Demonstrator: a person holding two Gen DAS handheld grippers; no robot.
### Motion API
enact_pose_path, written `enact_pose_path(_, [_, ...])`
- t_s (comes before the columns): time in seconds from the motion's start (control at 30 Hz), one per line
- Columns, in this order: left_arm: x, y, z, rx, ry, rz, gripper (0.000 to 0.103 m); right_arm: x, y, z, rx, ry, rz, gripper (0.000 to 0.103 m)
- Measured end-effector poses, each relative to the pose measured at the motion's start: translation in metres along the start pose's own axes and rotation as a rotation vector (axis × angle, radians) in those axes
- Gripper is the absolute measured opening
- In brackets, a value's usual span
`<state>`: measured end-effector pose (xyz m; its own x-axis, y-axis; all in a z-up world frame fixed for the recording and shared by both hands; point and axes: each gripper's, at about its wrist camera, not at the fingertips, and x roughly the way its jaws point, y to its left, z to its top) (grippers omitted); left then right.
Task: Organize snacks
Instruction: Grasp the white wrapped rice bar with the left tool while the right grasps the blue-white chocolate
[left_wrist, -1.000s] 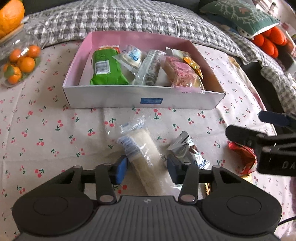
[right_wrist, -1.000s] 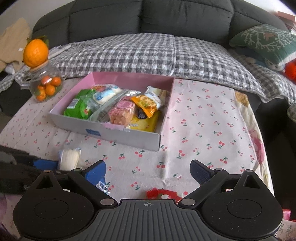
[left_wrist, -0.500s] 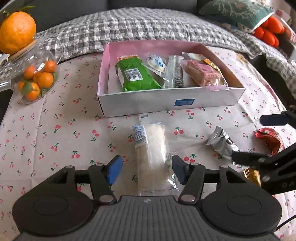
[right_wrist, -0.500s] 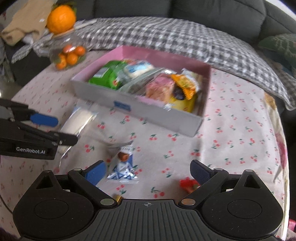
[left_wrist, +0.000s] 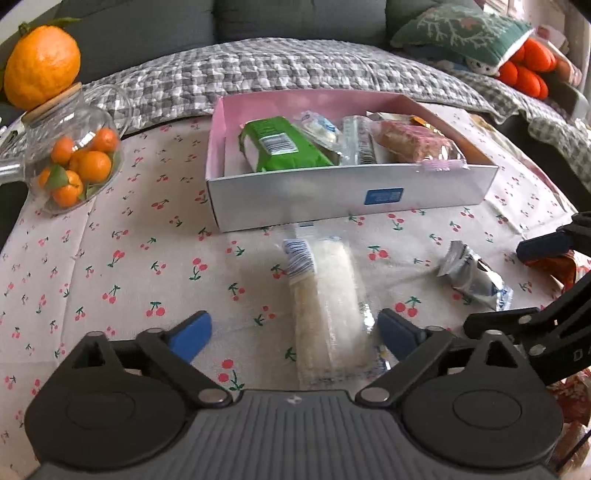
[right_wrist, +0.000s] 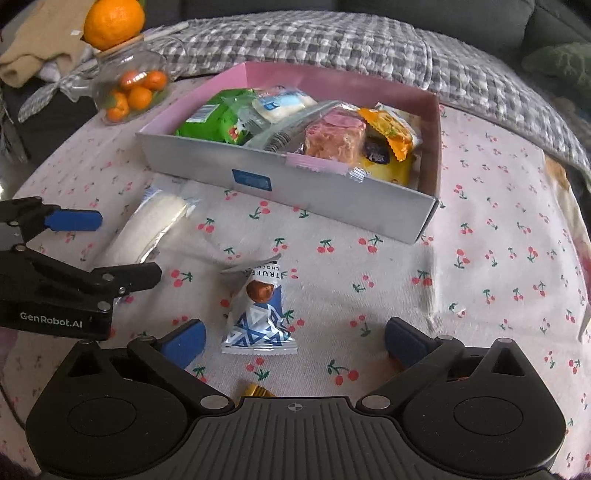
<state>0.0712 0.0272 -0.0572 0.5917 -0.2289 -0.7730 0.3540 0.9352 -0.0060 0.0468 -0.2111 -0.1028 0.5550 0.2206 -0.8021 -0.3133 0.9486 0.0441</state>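
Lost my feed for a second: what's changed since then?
The left gripper has just been opening its jaws and let go of the clear-wrapped white snack, which now lies loose between them on the cloth. The right gripper, open throughout, came down over the truffle packet. The box and its snacks stayed put.

A desk (left_wrist: 110, 280) is covered by a cherry-print cloth. Directly on it are set a pink-lined box (left_wrist: 351, 192) of snacks towards the far edge, a glass jar (left_wrist: 70, 162) of small oranges at the far left corner, and, nearer, a clear-wrapped white snack (left_wrist: 325, 302), a truffle packet (right_wrist: 258, 314) and a red wrapper (left_wrist: 554, 266).
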Motion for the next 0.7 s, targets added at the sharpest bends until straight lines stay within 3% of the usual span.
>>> enact_pose_path(0.27, [0.0008, 0.0017, -0.0036, -0.003, -0.033, -0.010, 0.103, 0.0021, -0.0003, 0.0038, -0.021, 0.015, 0.011, 0.103])
enact_pose_path(0.5, [0.0019, 0.0004, -0.0001, -0.025, -0.009, 0.008, 0.102, 0.0018, 0.0012, 0.0040, -0.028, 0.007, 0.007, 0.102])
enact_pose_path(0.57, [0.0015, 0.0005, 0.0010, -0.026, -0.011, 0.004, 0.095, 0.0011, 0.0030, 0.0046, -0.031, 0.001, 0.003, 0.100])
enact_pose_path(0.7, [-0.0014, -0.0013, 0.0039, -0.015, -0.016, -0.010, 0.070, -0.0013, 0.0080, 0.0082, -0.036, -0.009, 0.009, 0.089])
